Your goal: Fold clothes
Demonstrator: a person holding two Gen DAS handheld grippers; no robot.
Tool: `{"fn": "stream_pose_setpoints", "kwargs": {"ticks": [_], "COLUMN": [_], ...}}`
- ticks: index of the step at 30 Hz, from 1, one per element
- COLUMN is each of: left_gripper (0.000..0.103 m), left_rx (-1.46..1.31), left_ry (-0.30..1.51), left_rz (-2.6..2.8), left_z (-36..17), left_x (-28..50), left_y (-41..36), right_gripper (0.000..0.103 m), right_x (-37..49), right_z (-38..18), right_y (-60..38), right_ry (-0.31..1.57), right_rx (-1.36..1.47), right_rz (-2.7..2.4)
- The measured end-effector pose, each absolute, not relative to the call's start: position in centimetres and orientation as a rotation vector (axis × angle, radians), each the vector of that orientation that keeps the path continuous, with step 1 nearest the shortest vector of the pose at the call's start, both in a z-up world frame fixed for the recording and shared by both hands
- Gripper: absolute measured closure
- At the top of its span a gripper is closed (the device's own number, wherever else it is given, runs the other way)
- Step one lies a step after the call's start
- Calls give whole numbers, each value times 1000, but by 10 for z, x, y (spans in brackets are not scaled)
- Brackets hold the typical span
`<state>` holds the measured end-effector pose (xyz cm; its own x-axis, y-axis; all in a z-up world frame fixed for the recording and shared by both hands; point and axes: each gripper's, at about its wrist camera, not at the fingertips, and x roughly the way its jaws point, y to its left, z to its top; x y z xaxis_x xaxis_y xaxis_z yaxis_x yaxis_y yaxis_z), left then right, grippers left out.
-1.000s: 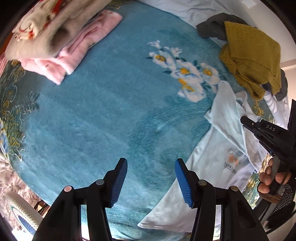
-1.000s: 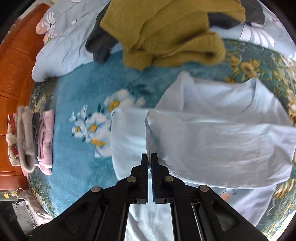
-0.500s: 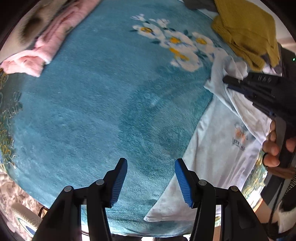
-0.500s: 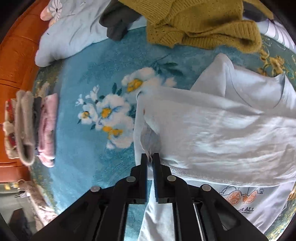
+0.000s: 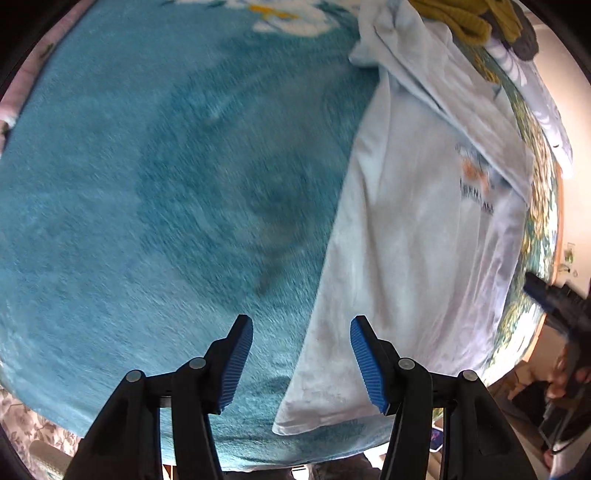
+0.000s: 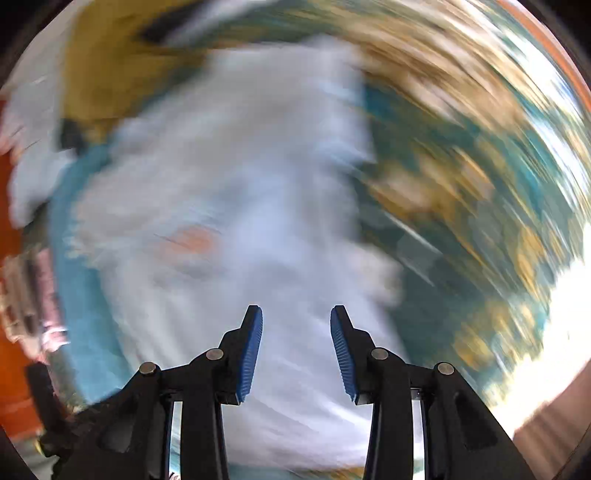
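A pale blue T-shirt (image 5: 406, 240) with a small orange chest print lies on the teal plush blanket (image 5: 147, 184), one side folded over its upper part. My left gripper (image 5: 301, 328) is open just above the shirt's lower left edge, one pad over the blanket and one over the cloth, holding nothing. In the right wrist view everything is smeared by fast motion. My right gripper (image 6: 295, 317) hangs over the blurred shirt (image 6: 240, 192); its jaws are opening with nothing between them. Part of the right gripper's black frame (image 5: 561, 302) shows at the far right, held by a hand.
A mustard knit sweater (image 5: 461, 18) and a dark grey garment (image 5: 524, 40) lie beyond the shirt's top. Folded pink cloth (image 5: 14, 107) peeks in at the left rim. The bed's near edge (image 5: 258, 461) runs below my left fingers. Orange wood (image 6: 7, 258) is at the left.
The right gripper let go of the shirt fold it pinched, opened and swung fast sideways. The left gripper dropped toward the shirt's lower corner, still open.
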<state>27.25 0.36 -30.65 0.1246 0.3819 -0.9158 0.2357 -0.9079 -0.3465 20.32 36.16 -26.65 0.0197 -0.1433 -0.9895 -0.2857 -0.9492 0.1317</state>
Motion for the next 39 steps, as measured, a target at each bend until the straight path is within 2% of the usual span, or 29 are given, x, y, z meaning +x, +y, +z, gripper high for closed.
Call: {"fn": "stream_pose_setpoints", "kwargs": {"ticks": [5, 11, 14, 16, 17, 18, 19, 23, 30, 33, 39], "left_gripper": [44, 44, 48, 58, 72, 95, 98, 100, 100, 100, 100], "left_rx": [-2280, -2246, -2245, -2251, -2254, -2257, -2260, -2256, -2049, -1943, -1874], "left_ry": [-581, -473, -406, -364, -343, -321, -315, -393, -632, -727, -874], "left_rz": [1888, 1999, 2028, 2037, 2041, 2045, 2049, 2086, 2181, 2211, 2198], "left_z": [-318, -316, -313, -311, -310, -309, -307, -289, -219, -187, -167], "left_x": [305, 334, 340, 344, 346, 348, 350, 358, 340, 313, 220], "left_y": [23, 42, 52, 59, 62, 66, 68, 66, 40, 17, 1], "right_gripper": [63, 63, 63, 63, 71, 82, 99, 99, 99, 99, 99], "right_x": [277, 311, 316, 318, 320, 321, 322, 325, 298, 268, 193], "right_z": [-291, -317, -325, -327, -326, -326, -325, -309, -251, -229, -200], "right_y": [416, 413, 408, 406, 404, 401, 399, 399, 426, 430, 420], "right_ry": [521, 465, 457, 459, 454, 450, 445, 479, 803, 922, 1075], "right_rx": [-2207, -2302, -2305, -2297, -2315, -2333, -2348, -2342, -2198, -2116, -1984], "right_rz": [1901, 1915, 1937, 1952, 1955, 1958, 1961, 1998, 2139, 2192, 2235]}}
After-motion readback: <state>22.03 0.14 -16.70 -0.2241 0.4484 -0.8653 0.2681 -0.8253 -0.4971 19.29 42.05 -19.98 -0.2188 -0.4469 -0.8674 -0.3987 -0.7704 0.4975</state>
